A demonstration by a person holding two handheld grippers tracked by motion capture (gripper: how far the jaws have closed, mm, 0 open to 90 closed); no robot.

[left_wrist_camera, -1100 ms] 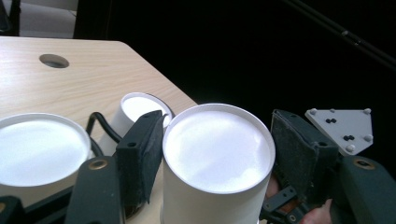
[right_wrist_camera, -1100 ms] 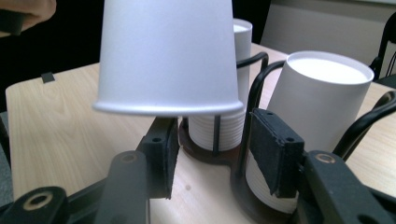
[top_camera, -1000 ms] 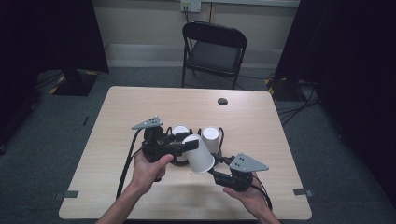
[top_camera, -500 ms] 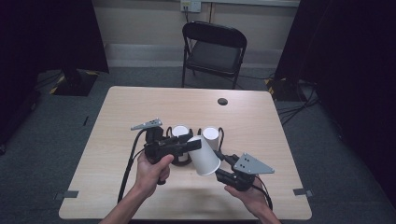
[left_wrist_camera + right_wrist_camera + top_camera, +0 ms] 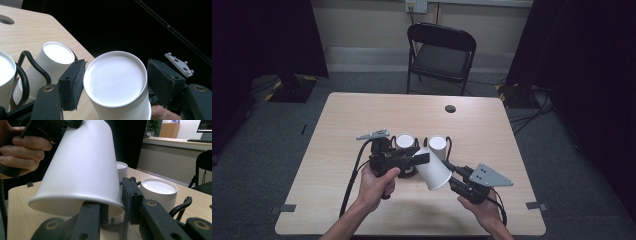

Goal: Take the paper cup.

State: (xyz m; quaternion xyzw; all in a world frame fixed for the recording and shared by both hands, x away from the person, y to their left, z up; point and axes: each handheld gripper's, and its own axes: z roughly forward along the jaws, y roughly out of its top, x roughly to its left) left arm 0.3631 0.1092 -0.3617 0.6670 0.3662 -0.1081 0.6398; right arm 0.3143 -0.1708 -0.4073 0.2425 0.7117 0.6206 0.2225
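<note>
we've got the white cup tipped over the counter; right claw pinches its rim so the left claw, jaws just parting, can let go.

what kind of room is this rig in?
Probably a lab or office set up for recording: a bare wooden table on grey carpet, black curtains at both sides, a folding chair, and a desk with a monitor behind.
</note>
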